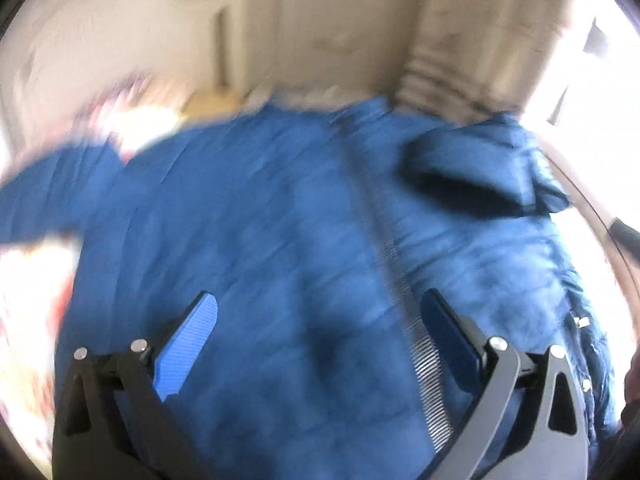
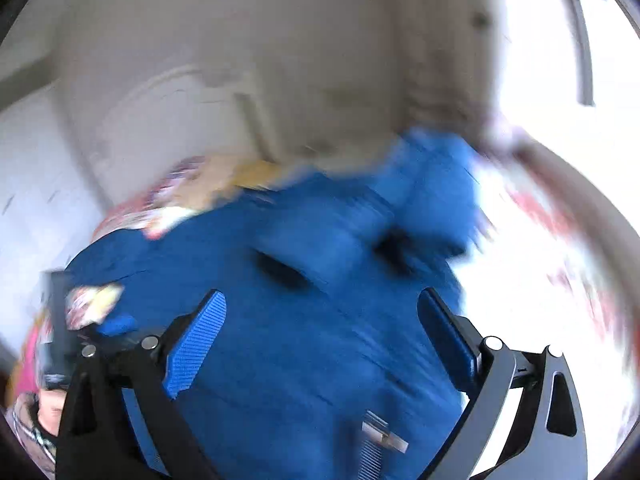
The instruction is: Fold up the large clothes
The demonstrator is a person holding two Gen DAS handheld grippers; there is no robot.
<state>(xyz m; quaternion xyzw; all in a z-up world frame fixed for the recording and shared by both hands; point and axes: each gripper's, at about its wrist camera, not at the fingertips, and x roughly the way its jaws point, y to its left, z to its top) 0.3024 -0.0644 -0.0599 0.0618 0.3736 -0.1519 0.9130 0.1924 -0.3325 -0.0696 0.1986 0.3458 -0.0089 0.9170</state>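
A blue padded jacket (image 1: pixel 280 208) is the largest thing in both views, spread flat on a bed with a patterned cover (image 2: pixel 560 240) in white, red and pink. Both pictures are smeared by motion, so fine detail is lost.

In the left wrist view the jacket fills the middle of the frame. One sleeve (image 1: pixel 52 200) stretches out to the left edge over the bright cover, and the other sleeve (image 1: pixel 488 160) lies folded in across the chest at upper right. A silver zip (image 1: pixel 404 308) runs down the front from the far collar toward the camera, passing just inside the right-hand pad.

In the right wrist view the jacket again lies under the tongs, with a bunched part (image 2: pixel 432 184) at its far end near the wall and dark creases across the middle. A metal zip pull (image 2: pixel 384 434) shows at the bottom of the frame. At the left edge a pale patterned scrap (image 2: pixel 94 304) lies against the blue cloth; what it is cannot be told.

Behind the bed stands a pale wall (image 1: pixel 300 32), and strong light from a window (image 2: pixel 600 52) washes out the right side.

The left tongs (image 1: pixel 320 316) are released, the blue ribbed pads wide apart above the jacket with nothing between them. The right tongs (image 2: pixel 322 312) are likewise spread wide and grasp nothing.

No brand, label or writing can be read anywhere.
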